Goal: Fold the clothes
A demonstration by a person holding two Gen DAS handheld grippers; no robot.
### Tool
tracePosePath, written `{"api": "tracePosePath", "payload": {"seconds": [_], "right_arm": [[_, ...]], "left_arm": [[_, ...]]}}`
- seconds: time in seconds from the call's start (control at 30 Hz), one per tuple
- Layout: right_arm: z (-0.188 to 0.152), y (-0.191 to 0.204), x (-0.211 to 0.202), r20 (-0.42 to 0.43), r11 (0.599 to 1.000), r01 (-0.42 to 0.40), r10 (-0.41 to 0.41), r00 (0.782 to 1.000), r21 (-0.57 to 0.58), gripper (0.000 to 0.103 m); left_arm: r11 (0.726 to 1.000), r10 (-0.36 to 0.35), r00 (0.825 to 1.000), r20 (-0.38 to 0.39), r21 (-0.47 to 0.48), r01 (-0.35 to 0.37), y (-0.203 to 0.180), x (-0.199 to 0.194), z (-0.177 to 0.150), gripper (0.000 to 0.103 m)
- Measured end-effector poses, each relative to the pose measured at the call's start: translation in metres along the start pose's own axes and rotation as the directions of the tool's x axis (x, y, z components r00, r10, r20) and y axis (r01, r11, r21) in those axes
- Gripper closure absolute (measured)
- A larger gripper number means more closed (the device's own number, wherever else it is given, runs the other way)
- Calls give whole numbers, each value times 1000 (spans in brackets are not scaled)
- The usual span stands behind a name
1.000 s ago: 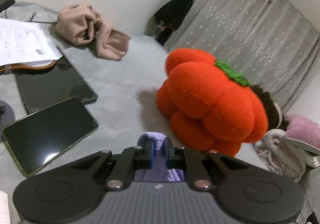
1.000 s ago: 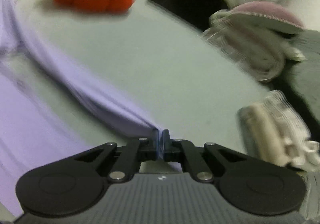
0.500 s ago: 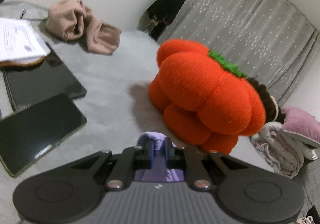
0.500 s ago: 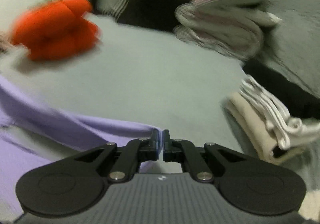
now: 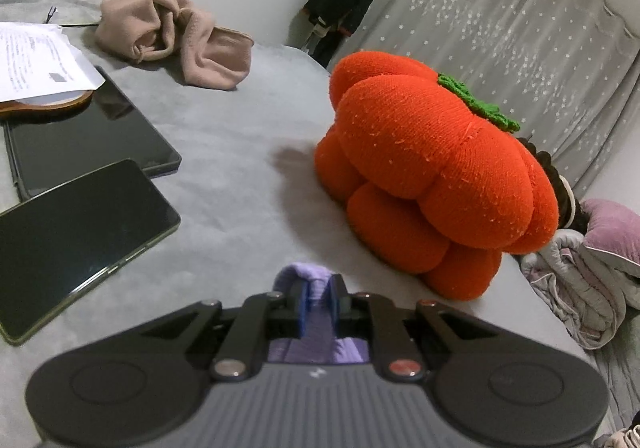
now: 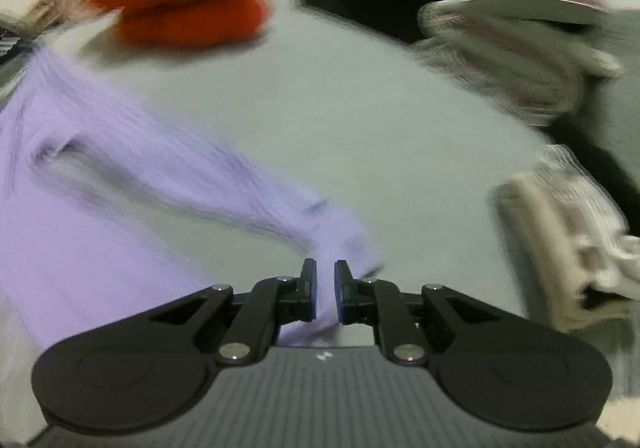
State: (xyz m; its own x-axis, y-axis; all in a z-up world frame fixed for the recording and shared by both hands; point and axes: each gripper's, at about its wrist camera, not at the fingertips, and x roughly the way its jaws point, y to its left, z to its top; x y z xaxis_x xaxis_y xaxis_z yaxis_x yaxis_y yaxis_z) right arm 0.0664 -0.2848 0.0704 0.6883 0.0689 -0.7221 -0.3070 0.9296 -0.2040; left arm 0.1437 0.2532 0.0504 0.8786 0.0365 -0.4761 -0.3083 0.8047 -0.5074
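Note:
A lilac garment (image 6: pixel 120 176) lies spread on the grey bed cover (image 6: pixel 360 120), blurred by motion, with one sleeve running toward my right gripper (image 6: pixel 325 280). That gripper's jaws are opening: a gap shows between them, and the sleeve end lies loosely in it. In the left wrist view, my left gripper (image 5: pixel 319 296) is shut on a bunched fold of the lilac garment (image 5: pixel 308 274), low over the bed cover (image 5: pixel 224 136). The rest of the garment is hidden behind the left gripper's body.
An orange pumpkin cushion (image 5: pixel 432 176) sits just right of the left gripper. Two dark tablets (image 5: pixel 76 232), papers (image 5: pixel 36 60) and a crumpled beige garment (image 5: pixel 176 36) lie to the left. A folded pile (image 6: pixel 560 240) and a bundled quilt (image 6: pixel 520 40) lie right of the right gripper.
My right gripper swung across the bed and its jaws parted from shut to a narrow gap, letting the sleeve go slack. The left gripper drifted slightly lower, still clamped on the fold.

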Motion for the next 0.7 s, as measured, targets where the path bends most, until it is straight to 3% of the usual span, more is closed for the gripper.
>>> {"api": "tracePosePath", "payload": {"seconds": [0.1, 0.23, 0.37, 0.4, 0.47, 0.57, 0.7], "right_arm": [[-3, 7, 17, -74, 998, -42, 39, 997, -35, 89], [-3, 15, 25, -92, 996, -3, -5, 996, -90, 86], [-2, 15, 41, -106, 995, 59, -67, 992, -80, 65], [-2, 14, 42, -109, 995, 61, -70, 992, -79, 66], [0, 5, 38, -107, 998, 52, -56, 993, -35, 102], [8, -15, 13, -11, 986, 166, -166, 986, 35, 102], [12, -56, -36, 169, 940, 190, -244, 955, 283, 102]], "left_arm": [[1000, 8, 1000, -7, 10, -8, -1, 1, 0, 91], [1000, 7, 1000, -15, 10, -7, -1, 2, -2, 91], [1000, 10, 1000, -16, 18, -9, -2, 3, -3, 91], [1000, 11, 1000, -15, 18, -11, -2, 3, -3, 91], [1000, 11, 1000, -13, 14, -11, 1, 2, -3, 91], [1000, 12, 1000, -9, 11, -12, 3, 2, -2, 91], [1000, 9, 1000, -4, 30, -9, -1, 2, -3, 91]]}}
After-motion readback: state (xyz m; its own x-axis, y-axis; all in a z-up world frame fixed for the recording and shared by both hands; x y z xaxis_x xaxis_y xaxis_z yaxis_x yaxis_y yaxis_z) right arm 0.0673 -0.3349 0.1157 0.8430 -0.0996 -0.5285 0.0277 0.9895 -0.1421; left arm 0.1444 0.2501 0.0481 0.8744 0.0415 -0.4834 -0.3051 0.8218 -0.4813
